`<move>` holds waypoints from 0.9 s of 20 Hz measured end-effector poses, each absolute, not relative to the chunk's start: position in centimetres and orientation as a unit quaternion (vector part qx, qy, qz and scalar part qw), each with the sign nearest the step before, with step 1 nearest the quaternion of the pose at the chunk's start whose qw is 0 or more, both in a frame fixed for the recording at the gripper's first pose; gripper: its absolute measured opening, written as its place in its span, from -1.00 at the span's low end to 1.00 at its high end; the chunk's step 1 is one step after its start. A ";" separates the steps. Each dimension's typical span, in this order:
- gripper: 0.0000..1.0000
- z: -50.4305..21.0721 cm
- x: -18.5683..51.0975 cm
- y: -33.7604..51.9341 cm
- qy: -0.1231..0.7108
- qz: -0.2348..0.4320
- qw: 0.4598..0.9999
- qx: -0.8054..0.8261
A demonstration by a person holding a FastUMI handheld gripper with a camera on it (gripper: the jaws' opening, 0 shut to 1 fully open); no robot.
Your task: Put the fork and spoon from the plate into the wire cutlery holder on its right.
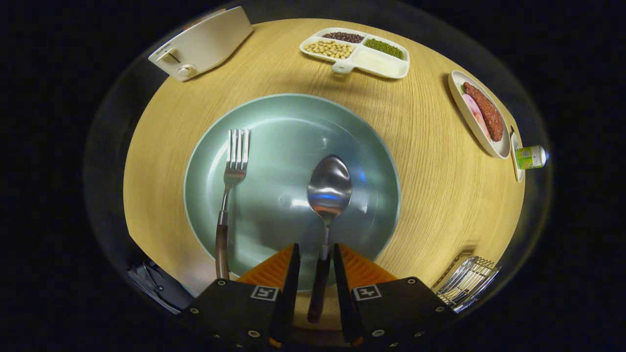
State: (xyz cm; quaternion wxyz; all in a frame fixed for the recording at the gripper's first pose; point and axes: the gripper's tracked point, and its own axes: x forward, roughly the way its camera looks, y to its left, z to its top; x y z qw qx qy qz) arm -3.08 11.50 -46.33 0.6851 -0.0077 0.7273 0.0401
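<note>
- One gripper (316, 256) had its two fingers spread a little, the spoon's handle between them with a gap on each side.
- One spoon (328, 188) and one fork (234, 168) lay on one green plate (288, 117).
- One wire cutlery holder (467, 283) stood to the plate's right.
- Beyond the plate were one toaster (203, 44), one divided tray (356, 51) and one meat dish (481, 115).

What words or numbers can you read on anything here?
Toaster: a small brand word on its front, too small to read surely.
Green bottle: label too blurred to read.
Gripper: two square coded markers, no words; its fingers sit either side of the spoon handle, not pressing on it.
</note>
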 end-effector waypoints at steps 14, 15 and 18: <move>-0.92 -43.0 -1.5 9.9 0.664 0.010 0.742 0.091; -0.91 -42.1 -1.5 9.8 0.656 0.011 0.748 0.102; -0.92 -39.3 -1.5 8.5 0.628 0.006 0.768 0.123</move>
